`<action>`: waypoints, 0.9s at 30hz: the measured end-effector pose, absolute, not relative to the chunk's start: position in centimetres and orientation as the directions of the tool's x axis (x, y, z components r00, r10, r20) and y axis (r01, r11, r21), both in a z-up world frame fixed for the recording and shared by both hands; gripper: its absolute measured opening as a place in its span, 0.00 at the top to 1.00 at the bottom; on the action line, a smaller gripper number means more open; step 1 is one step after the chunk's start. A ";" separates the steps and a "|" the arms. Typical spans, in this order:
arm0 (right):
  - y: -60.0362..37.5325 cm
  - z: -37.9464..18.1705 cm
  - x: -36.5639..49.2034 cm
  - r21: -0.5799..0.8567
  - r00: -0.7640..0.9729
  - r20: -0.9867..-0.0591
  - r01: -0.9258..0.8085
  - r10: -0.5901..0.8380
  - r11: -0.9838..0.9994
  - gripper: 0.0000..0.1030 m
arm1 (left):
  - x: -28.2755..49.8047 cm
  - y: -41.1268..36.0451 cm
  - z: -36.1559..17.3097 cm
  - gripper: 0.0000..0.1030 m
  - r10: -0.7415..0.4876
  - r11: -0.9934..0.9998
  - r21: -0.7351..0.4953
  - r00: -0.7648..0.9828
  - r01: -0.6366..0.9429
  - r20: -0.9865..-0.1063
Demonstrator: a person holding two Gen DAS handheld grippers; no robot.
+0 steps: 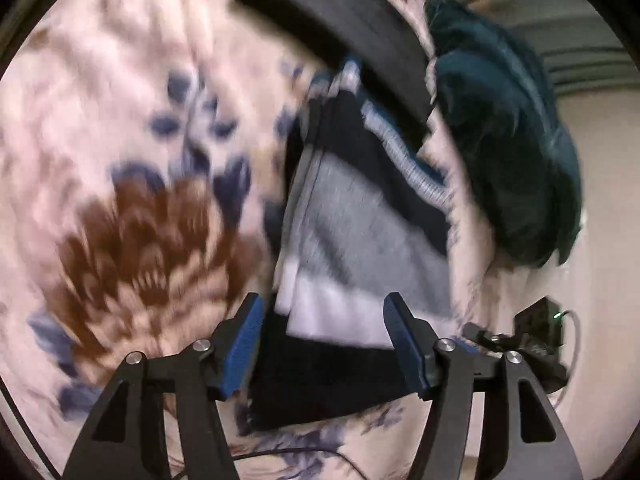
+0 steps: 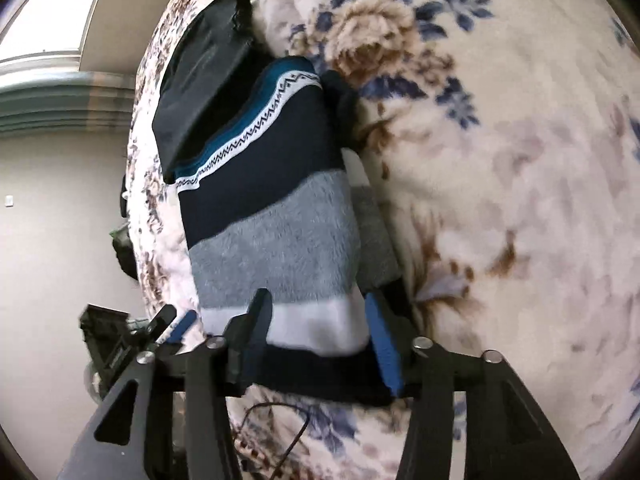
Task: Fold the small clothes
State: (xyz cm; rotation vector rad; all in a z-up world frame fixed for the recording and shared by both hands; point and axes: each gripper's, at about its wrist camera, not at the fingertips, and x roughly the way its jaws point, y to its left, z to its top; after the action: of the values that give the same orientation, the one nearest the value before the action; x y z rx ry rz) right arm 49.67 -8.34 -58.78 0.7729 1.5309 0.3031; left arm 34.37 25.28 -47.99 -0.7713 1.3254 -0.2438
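A striped fleece garment in navy, grey and white bands with a patterned trim lies folded on a floral blanket. It also shows in the right wrist view. My left gripper is open, its blue-padded fingers straddling the garment's white and navy end. My right gripper is open too, straddling the same end from the other side. In the right wrist view, part of the left gripper shows at the lower left.
A folded black garment lies just beyond the striped one, also in the right wrist view. A dark teal garment is heaped at the blanket's edge. A black cable runs below. The blanket spreads wide to the right.
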 end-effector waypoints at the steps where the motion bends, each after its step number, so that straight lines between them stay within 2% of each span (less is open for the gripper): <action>1: -8.2 -59.3 49.3 0.613 0.034 -0.773 0.291 0.633 0.734 0.49 | 34.1 24.4 -48.9 0.44 -0.575 0.737 -0.624 0.244 -0.260 -0.781; 2: -8.1 -59.9 48.9 0.612 0.015 -0.770 0.300 0.638 0.732 0.49 | 33.8 23.6 -49.4 0.49 -0.574 0.740 -0.622 0.241 -0.255 -0.782; 3: -8.0 -60.7 48.6 0.610 -0.007 -0.766 0.309 0.643 0.730 0.49 | 33.6 23.0 -49.7 0.67 -0.570 0.747 -0.620 0.246 -0.241 -0.784; 5: -7.0 -62.8 47.7 0.617 -0.066 -0.737 0.339 0.672 0.710 0.53 | 33.3 22.0 -49.4 0.82 -0.578 0.749 -0.629 0.261 -0.208 -0.774; 6: -6.7 -63.3 47.5 0.631 -0.073 -0.718 0.350 0.692 0.692 0.61 | 33.1 22.1 -48.8 0.82 -0.588 0.740 -0.643 0.274 -0.200 -0.761; 7: -6.2 -63.8 47.1 0.656 -0.066 -0.692 0.358 0.719 0.664 0.88 | 33.1 22.6 -48.4 0.84 -0.624 0.702 -0.684 0.292 -0.197 -0.725; 9: -5.0 -63.4 46.8 0.698 -0.053 -0.660 0.325 0.749 0.638 0.88 | 33.3 24.0 -49.1 0.84 -0.562 0.753 -0.620 0.274 -0.219 -0.780; 12: -5.9 -63.3 47.0 0.661 -0.030 -0.707 0.328 0.707 0.675 0.89 | 33.2 25.9 -51.8 0.80 -0.586 0.723 -0.624 0.215 -0.295 -0.781; 14: -5.7 -64.9 47.1 0.654 -0.075 -0.686 0.372 0.724 0.658 0.88 | 33.1 25.8 -50.5 0.78 -0.579 0.745 -0.614 0.205 -0.261 -0.789; 15: -5.3 -64.9 47.3 0.656 -0.086 -0.683 0.364 0.725 0.661 0.87 | 32.9 25.6 -49.0 0.73 -0.555 0.765 -0.595 0.216 -0.247 -0.804; 16: -4.9 -64.4 47.7 0.659 -0.091 -0.688 0.339 0.720 0.672 0.84 | 32.7 25.5 -47.9 0.64 -0.532 0.778 -0.578 0.231 -0.247 -0.814; 17: -4.6 -63.7 48.1 0.657 -0.105 -0.697 0.305 0.710 0.690 0.67 | 31.9 25.6 -47.1 0.46 -0.530 0.768 -0.586 0.258 -0.258 -0.808; 18: -4.7 -63.1 48.5 0.646 -0.115 -0.712 0.280 0.693 0.710 0.53 | 30.9 25.5 -46.7 0.37 -0.534 0.749 -0.602 0.284 -0.278 -0.796; 19: -5.0 -62.3 48.9 0.640 -0.095 -0.728 0.262 0.679 0.722 0.30 | 29.2 25.7 -46.0 0.31 -0.532 0.715 -0.619 0.324 -0.324 -0.783; 20: -5.8 -61.5 49.5 0.646 -0.048 -0.736 0.250 0.675 0.721 0.19 | 28.3 25.5 -46.0 0.31 -0.533 0.688 -0.634 0.346 -0.353 -0.772; 23: -7.4 -61.4 52.5 0.647 0.020 -0.748 0.249 0.664 0.721 0.18 | 25.2 25.1 -47.6 0.31 -0.566 0.562 -0.687 0.392 -0.461 -0.725; 27: -7.9 -64.2 58.6 0.689 0.043 -0.709 0.253 0.704 0.679 0.18 | 24.1 22.6 -51.8 0.31 -0.613 0.380 -0.742 0.451 -0.552 -0.649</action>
State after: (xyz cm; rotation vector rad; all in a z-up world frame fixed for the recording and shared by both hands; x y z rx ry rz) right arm 58.60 -7.88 -64.17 0.8208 1.5318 0.4119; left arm 24.08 22.61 -51.76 -1.2665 1.1911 -0.0534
